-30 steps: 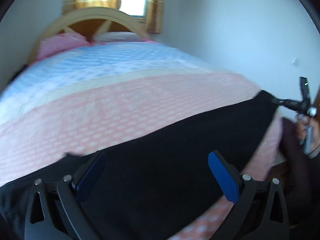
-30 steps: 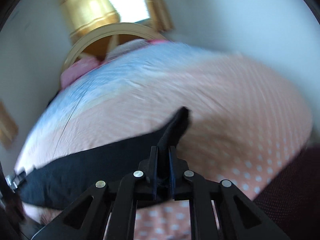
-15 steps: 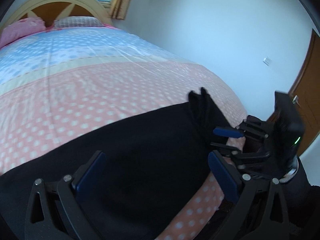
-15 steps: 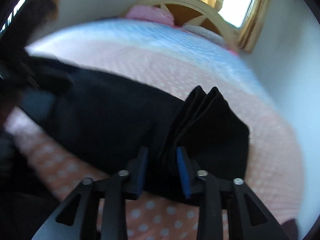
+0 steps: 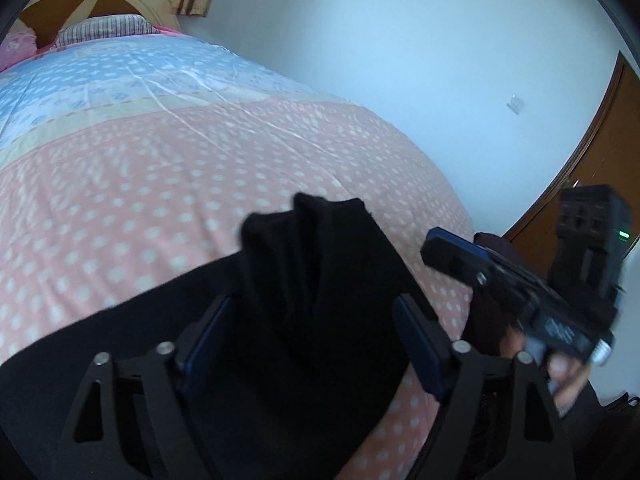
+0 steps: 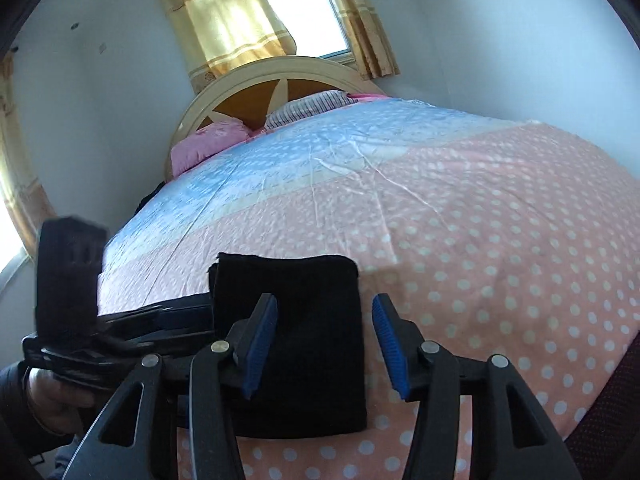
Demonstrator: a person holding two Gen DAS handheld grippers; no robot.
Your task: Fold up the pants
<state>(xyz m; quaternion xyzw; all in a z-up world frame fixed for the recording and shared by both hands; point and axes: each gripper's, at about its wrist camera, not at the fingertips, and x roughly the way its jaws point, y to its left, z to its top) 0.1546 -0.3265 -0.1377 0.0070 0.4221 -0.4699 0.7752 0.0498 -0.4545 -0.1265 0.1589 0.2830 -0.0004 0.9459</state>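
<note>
Black pants (image 6: 304,344) lie folded on the dotted bed (image 6: 500,240); right gripper (image 6: 324,348) and left gripper (image 5: 316,352) both spread wide, holding nothing.

Black pants (image 6: 304,340) lie on a bedspread (image 6: 500,240) that is pink with white dots near, pale blue dotted farther. Both tools, left (image 5: 312,344) and right (image 6: 324,344), are black with blue pads (image 6: 260,344). Pink pillow (image 6: 208,144), striped pillow (image 6: 308,108), yellow curtains (image 6: 228,28).
</note>
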